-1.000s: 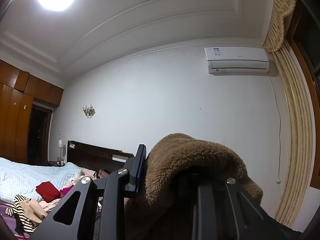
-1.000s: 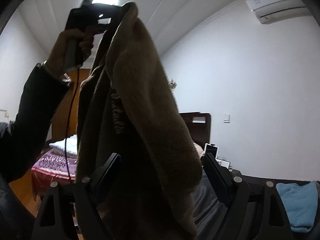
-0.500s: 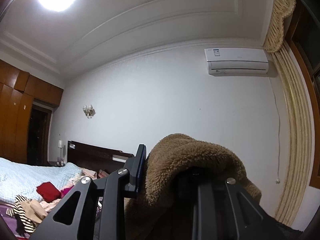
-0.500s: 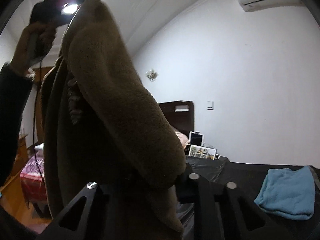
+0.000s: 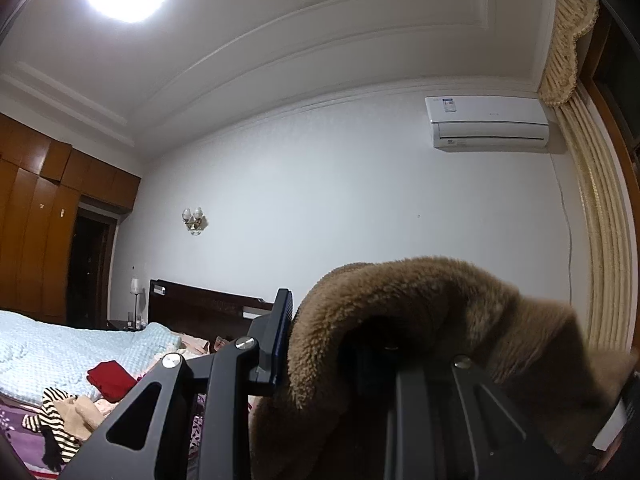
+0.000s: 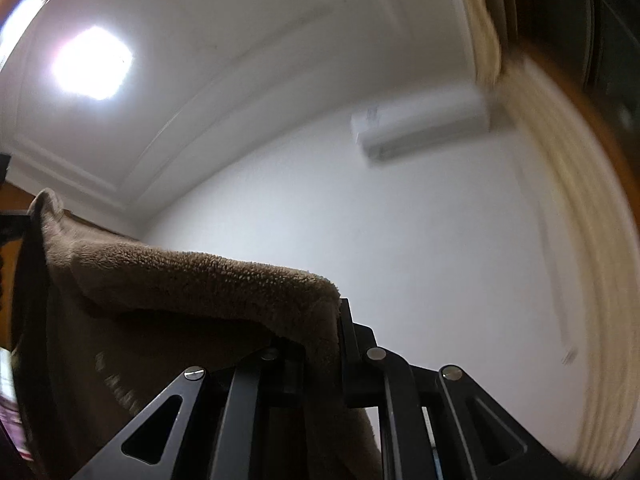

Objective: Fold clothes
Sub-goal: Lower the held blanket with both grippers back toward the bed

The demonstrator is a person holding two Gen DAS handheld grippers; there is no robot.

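Note:
A brown fleece garment (image 5: 420, 292) is held up in the air. In the left wrist view it drapes over my left gripper (image 5: 320, 344), which is shut on a thick fold; only the left finger's pad (image 5: 282, 336) shows, the other is buried in fleece. In the right wrist view the garment (image 6: 180, 280) stretches in from the left edge to my right gripper (image 6: 322, 344), which is shut on its edge and points up at the ceiling. That view is blurred by motion.
Low on the left is a bed with a light blue blanket (image 5: 52, 352), a red garment (image 5: 110, 378) and a striped piece (image 5: 56, 420). A dark headboard (image 5: 200, 312), a wooden wardrobe (image 5: 36, 240), an air conditioner (image 5: 486, 128) and cream curtains (image 5: 600, 240) line the walls.
My right gripper went from open around the hanging garment to shut on it, then swung up and to the right, pulling the fleece taut. The left gripper has hardly moved.

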